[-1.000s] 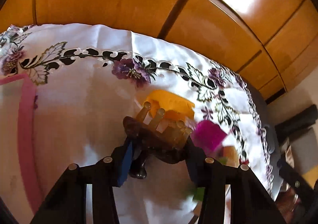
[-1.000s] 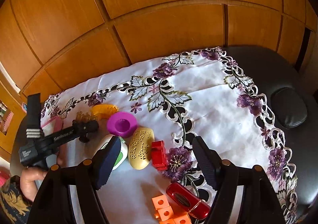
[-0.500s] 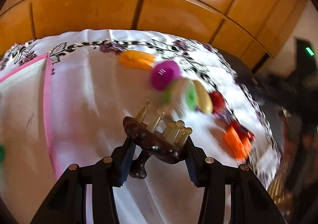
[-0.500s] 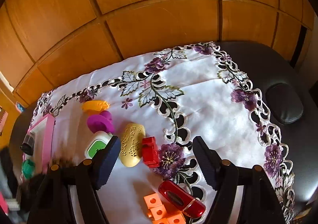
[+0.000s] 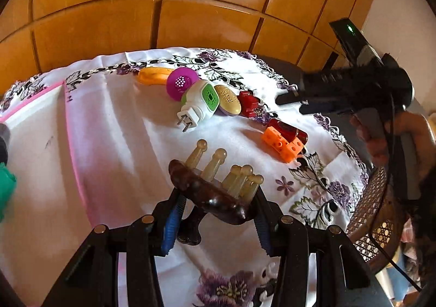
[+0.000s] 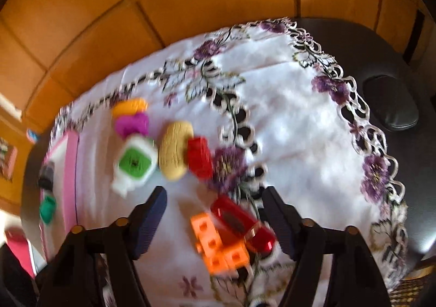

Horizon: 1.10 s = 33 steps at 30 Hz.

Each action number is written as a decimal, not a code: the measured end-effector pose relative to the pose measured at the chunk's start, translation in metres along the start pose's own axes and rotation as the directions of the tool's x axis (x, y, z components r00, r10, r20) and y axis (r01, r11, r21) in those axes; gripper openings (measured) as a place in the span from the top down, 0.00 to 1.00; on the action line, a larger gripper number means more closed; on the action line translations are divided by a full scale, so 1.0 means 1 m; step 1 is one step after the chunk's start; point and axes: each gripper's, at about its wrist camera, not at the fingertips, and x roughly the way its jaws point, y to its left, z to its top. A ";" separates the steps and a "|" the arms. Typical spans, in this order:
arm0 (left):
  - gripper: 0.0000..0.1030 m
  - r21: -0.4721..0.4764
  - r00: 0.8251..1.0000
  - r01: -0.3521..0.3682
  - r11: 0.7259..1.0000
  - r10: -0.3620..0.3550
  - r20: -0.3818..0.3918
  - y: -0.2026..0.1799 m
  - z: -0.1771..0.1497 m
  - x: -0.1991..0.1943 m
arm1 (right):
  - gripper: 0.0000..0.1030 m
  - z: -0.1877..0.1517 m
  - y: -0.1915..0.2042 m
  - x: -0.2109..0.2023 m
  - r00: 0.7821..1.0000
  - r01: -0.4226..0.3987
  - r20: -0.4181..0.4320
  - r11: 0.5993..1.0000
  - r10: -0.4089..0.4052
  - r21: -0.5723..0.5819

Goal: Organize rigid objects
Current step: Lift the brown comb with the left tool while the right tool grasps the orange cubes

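My left gripper (image 5: 215, 214) is shut on a dark wooden massager (image 5: 209, 195) with pale pegs, held above the white cloth. Ahead lie a row of things: an orange piece (image 5: 154, 75), a magenta disc (image 5: 181, 83), a white-and-green plug (image 5: 200, 102), a beige oval (image 5: 229, 99) and a red brick (image 5: 249, 101). My right gripper (image 6: 214, 198) hangs over an orange block (image 6: 218, 244) and a red case (image 6: 239, 222). Its jaws are closing, and both things lie in the gap below them, untouched by the pads. The picture is blurred.
A pink-rimmed tray (image 6: 70, 170) at the left holds a green thing (image 6: 47, 208) and a dark one (image 6: 46, 173). Wooden panels (image 5: 204, 23) stand behind the table. A dark cushion (image 6: 392, 105) lies at the right, a cane seat (image 5: 373, 225) beside the table.
My left gripper has drawn back from the row with the massager and turned right. The right gripper has tipped down over the orange block and red case, with its jaws narrower.
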 end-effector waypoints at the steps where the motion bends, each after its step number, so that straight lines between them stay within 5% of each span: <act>1: 0.53 -0.008 1.000 0.004 1.000 -0.004 0.005 0.001 -0.001 -0.002 | 0.37 -0.006 0.003 0.000 0.999 -0.004 -0.036 1.000 0.003 -0.024; 14: 0.53 -0.032 0.996 0.038 0.999 -0.036 0.076 0.007 -0.011 -0.035 | 0.55 -0.021 0.033 0.011 0.991 0.035 -0.124 0.987 -0.055 -0.155; 18: 0.53 -0.046 0.995 0.034 0.998 -0.030 0.097 0.013 -0.014 -0.046 | 0.75 -0.019 0.041 0.040 0.969 0.111 -0.191 0.970 -0.153 -0.215; 22: 0.53 -0.084 0.993 0.029 0.996 -0.019 0.120 0.024 -0.015 -0.058 | 0.76 -0.021 0.050 0.056 0.961 0.092 -0.233 0.966 -0.150 -0.243; 33: 0.53 -0.270 0.982 -0.005 0.963 0.055 0.178 0.093 -0.005 -0.091 | 0.74 -0.024 0.050 0.057 0.973 0.096 -0.184 0.968 -0.140 -0.232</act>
